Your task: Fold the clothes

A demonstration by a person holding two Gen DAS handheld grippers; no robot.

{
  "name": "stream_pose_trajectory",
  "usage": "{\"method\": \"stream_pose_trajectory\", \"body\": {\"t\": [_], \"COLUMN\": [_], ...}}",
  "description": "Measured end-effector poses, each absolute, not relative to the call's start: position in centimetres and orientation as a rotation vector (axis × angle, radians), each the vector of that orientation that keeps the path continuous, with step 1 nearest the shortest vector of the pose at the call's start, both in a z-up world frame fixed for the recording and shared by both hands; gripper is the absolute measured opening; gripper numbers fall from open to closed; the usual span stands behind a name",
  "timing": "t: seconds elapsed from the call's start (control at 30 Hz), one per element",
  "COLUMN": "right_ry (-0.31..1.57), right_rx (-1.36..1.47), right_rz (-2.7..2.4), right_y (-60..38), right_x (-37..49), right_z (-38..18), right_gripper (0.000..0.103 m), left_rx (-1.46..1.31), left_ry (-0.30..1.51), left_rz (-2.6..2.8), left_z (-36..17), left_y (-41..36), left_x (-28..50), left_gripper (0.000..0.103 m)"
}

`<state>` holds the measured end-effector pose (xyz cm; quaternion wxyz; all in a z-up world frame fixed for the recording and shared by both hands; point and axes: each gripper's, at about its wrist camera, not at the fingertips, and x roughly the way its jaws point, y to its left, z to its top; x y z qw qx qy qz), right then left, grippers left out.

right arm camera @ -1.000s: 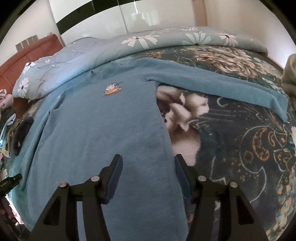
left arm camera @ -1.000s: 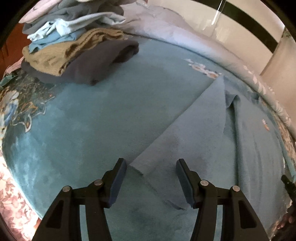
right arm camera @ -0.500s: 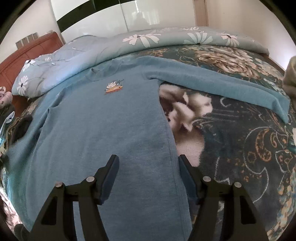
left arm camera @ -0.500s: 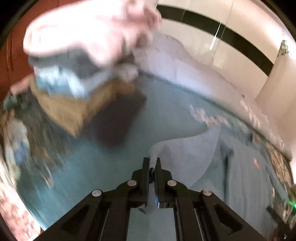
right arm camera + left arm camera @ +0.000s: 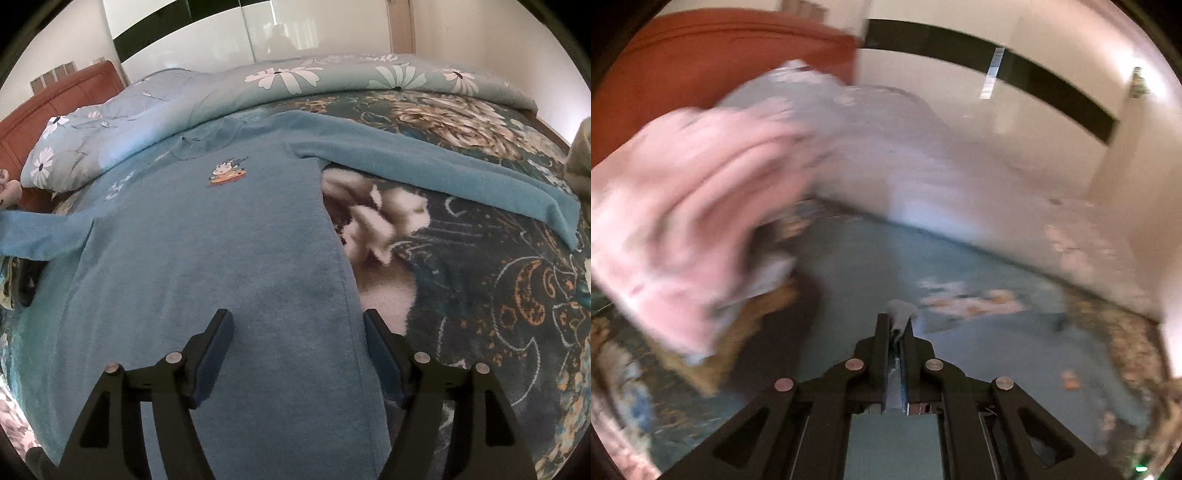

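Since a moment ago the left gripper (image 5: 896,325) has been closed on a bit of the blue sweater (image 5: 207,280) and lifted, so the left sleeve (image 5: 40,232) is now seen pulled out to the side in the right view. The left view is blurred.

The bed (image 5: 498,280) is covered by a dark blanket with big flowers. A light blue quilt (image 5: 177,99) with white daisies is bunched along the far side, next to a red-brown headboard (image 5: 62,99).

The blue sweater is spread flat on the bed, front up. Its right sleeve (image 5: 443,177) is stretched out across the blanket. A small cartoon picture (image 5: 227,171) is seen on the chest.

A pile of clothes (image 5: 687,229) is seen at the left in the left view, with something pink on top. It is too blurred for more to be told.

The left gripper's jaws are pressed almost together, and a small tuft of blue cloth is pinched between them.

The right gripper (image 5: 299,332) is held wide open over the lower part of the sweater. Nothing is held in it. The sweater's side edge is seen between its two fingers.
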<state>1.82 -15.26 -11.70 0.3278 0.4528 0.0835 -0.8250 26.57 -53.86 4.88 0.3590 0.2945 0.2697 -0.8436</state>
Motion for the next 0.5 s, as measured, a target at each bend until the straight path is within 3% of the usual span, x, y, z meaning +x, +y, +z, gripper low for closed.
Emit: {"method": "stream_pose_trajectory", "body": {"t": [0.17,0.27,0.5], "right_ry": [0.196,0.153,0.065], "right_rx": [1.193,1.204,1.226], "right_rz": [-2.14,-2.114,-2.084], "right_y": [-15.1,-14.7,-13.6], "right_x": [1.5,1.1,0.3], "right_z": [-11.6,-11.4,-10.9], "right_gripper": [0.074,0.074,0.074], "left_rx": [0.788,0.833,1.024], "left_ry": [0.758,0.651,0.608], "left_rz": [-2.452,-2.56,-2.691], "left_z": [8.0,8.1,4.6], "left_y": [-50.3,-47.2,-40.4], "left_x": [18.0,11.8,1.4], "left_gripper": [0.005,0.005,0.005]}}
